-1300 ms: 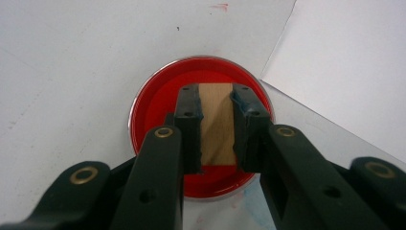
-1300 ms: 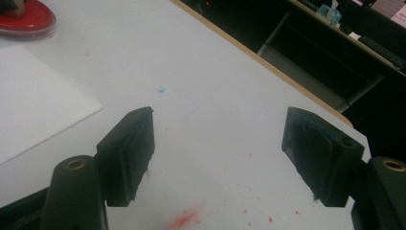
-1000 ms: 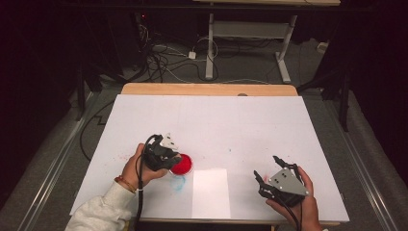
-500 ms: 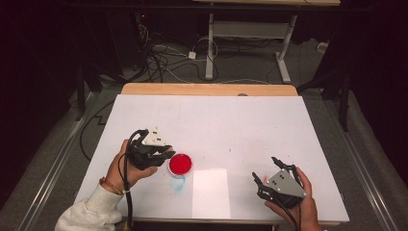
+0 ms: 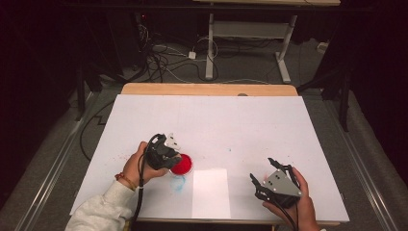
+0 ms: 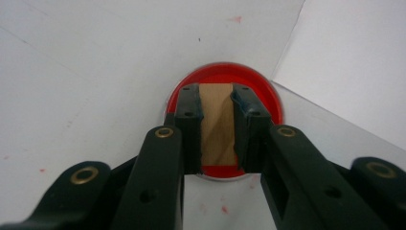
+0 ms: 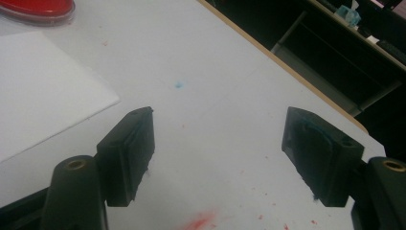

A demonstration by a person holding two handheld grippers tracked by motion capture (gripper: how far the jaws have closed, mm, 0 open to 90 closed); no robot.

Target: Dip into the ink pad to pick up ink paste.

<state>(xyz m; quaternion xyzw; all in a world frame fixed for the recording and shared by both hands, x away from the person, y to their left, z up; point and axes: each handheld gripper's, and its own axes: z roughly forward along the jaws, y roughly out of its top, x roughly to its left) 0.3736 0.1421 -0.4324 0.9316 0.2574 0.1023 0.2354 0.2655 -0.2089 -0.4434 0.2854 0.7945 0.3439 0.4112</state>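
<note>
A white table [image 5: 216, 120] with a wooden far edge carries faint red and blue specks. A white paper sheet [image 5: 210, 192] lies flat at its near edge, just right of a round, glossy red ink pad [image 5: 184, 166] in a clear rim. Over the pad, the left gripper [image 6: 216, 127] clamps a small tan wooden block [image 6: 218, 124], its flat face showing grain between the black jaws. Well to the right, near the table's near edge, the right gripper [image 7: 218, 153] has its jaws wide apart, with nothing between them.
</note>
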